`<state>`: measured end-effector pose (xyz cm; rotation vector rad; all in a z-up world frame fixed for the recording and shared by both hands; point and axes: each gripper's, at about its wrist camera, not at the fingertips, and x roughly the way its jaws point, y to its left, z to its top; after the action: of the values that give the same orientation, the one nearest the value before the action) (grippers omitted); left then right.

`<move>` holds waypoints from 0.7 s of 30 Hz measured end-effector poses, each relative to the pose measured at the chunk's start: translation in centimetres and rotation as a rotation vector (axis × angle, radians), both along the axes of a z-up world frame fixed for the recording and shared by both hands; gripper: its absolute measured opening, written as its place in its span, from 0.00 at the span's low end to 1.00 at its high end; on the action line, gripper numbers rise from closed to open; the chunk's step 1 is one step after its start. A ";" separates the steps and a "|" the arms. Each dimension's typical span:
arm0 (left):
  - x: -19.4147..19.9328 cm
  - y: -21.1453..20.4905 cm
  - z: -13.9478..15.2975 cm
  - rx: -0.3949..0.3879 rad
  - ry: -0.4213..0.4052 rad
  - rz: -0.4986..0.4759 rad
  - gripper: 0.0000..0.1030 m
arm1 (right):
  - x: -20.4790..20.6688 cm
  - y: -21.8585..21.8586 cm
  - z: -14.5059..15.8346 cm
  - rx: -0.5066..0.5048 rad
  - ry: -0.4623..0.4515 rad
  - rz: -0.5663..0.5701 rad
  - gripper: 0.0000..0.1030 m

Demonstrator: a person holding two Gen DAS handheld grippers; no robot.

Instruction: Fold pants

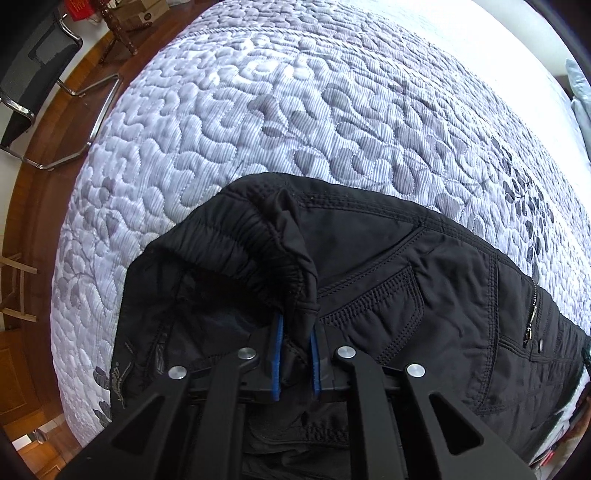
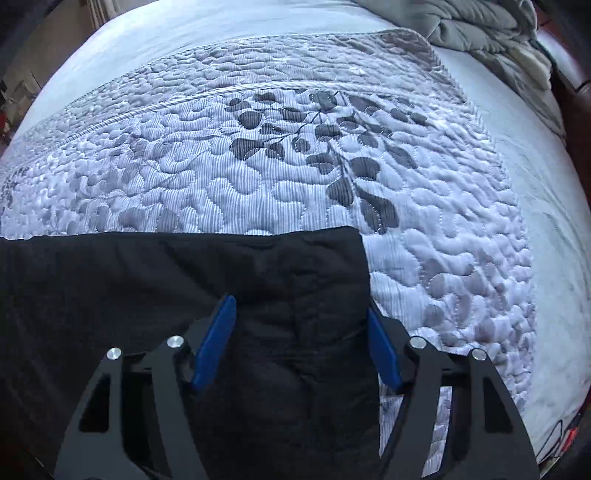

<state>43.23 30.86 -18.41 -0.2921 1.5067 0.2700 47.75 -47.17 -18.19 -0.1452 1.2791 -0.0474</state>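
Black padded pants (image 1: 424, 302) lie on a quilted grey and white bedspread (image 1: 295, 110). The left wrist view shows their waist end, with a stitched back pocket and a side zip. My left gripper (image 1: 295, 325) points down and is shut on a bunched fold of the elastic waistband, which is lifted into a hump. In the right wrist view the hem end of the pants (image 2: 147, 277) lies flat on the bedspread (image 2: 258, 177). My right gripper (image 2: 300, 302) straddles the end of that leg with its blue pads (image 2: 218, 332) wide apart on either side of the cloth.
A black chair with a chrome frame (image 1: 29, 74) stands on the wooden floor (image 1: 40, 192) beyond the bed's left edge. A crumpled grey blanket (image 2: 480, 33) lies at the far right corner of the bed. A pale pillow (image 1: 581, 103) shows at the right.
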 end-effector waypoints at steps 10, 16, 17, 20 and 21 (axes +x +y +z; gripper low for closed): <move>-1.8 -1.8 3.3 0.017 -0.118 -0.022 0.10 | -3.4 1.6 5.1 -0.106 -0.141 0.130 0.08; -5.4 -1.7 7.9 0.013 -0.301 -0.031 0.10 | -7.9 1.0 11.3 -0.042 -0.313 0.085 0.09; -6.1 -1.1 8.4 0.001 -0.333 -0.025 0.10 | -9.0 1.0 12.2 -0.036 -0.341 0.081 0.09; -8.8 -0.4 10.8 -0.012 -0.445 -0.029 0.10 | -12.8 1.1 14.8 -0.028 -0.455 0.071 0.09; -10.3 -0.3 11.7 -0.020 -0.487 -0.038 0.10 | -14.2 1.0 15.4 -0.025 -0.490 0.063 0.09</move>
<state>32.92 30.53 -6.69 -0.3182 1.0327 0.1397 33.60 -46.19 -2.77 -0.1823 0.7845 -0.0412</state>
